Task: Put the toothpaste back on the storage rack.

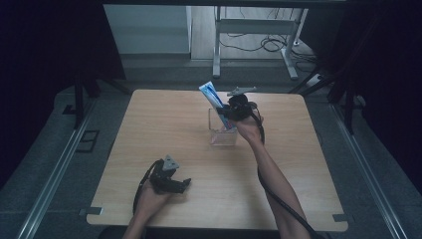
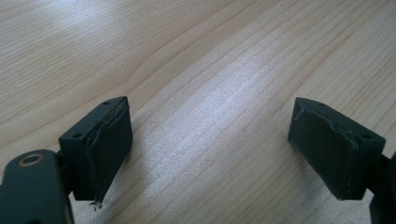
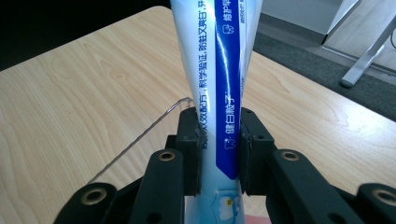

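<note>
The toothpaste tube [image 3: 219, 84] is clamped upright in the right claw [image 3: 218, 149], directly above the clear holder [image 1: 222, 134]; lowering into it is judged next; the left claw [image 2: 210, 149] is held wide, empty, on the bench [image 1: 164, 124].

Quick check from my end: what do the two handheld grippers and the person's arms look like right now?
Both grippers are black. The left gripper and the right gripper each carry a grey three-cornered plate on top and trail a black cable. Each has two blocky jaws with flat dark pads; the right gripper's linkage arms show brass-ringed screw holes. The forearms are bare, no sleeves or gloves visible.
</note>
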The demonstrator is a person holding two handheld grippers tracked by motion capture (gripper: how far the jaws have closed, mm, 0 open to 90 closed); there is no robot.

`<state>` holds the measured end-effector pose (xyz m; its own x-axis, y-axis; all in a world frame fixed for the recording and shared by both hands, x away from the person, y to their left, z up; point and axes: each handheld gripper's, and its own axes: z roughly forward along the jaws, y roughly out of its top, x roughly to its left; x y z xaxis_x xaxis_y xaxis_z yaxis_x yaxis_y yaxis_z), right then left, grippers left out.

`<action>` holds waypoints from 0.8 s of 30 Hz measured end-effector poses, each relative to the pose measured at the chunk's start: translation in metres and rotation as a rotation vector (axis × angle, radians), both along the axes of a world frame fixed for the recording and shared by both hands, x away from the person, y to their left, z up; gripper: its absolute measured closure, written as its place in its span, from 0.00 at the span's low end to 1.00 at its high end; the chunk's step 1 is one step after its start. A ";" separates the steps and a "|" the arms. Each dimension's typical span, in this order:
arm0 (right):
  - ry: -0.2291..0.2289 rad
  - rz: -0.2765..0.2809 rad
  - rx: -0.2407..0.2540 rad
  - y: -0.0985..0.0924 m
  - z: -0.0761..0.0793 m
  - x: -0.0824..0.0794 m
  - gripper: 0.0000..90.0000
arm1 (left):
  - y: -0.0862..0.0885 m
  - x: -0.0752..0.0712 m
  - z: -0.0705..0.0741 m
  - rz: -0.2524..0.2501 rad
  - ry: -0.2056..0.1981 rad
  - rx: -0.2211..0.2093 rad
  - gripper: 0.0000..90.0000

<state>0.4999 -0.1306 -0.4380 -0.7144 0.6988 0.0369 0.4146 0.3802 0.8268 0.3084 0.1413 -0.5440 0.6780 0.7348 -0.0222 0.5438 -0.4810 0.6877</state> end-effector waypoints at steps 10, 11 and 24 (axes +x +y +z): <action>0.015 0.020 -0.022 0.002 -0.011 -0.005 0.80 | 0.000 0.000 0.000 0.000 0.001 0.001 0.15; 0.018 0.021 -0.017 0.001 -0.012 -0.005 0.80 | 0.000 0.000 0.000 0.000 0.001 0.001 0.15; 0.054 0.043 -0.043 -0.001 -0.017 -0.007 0.78 | 0.000 0.000 0.000 0.001 0.000 0.001 0.15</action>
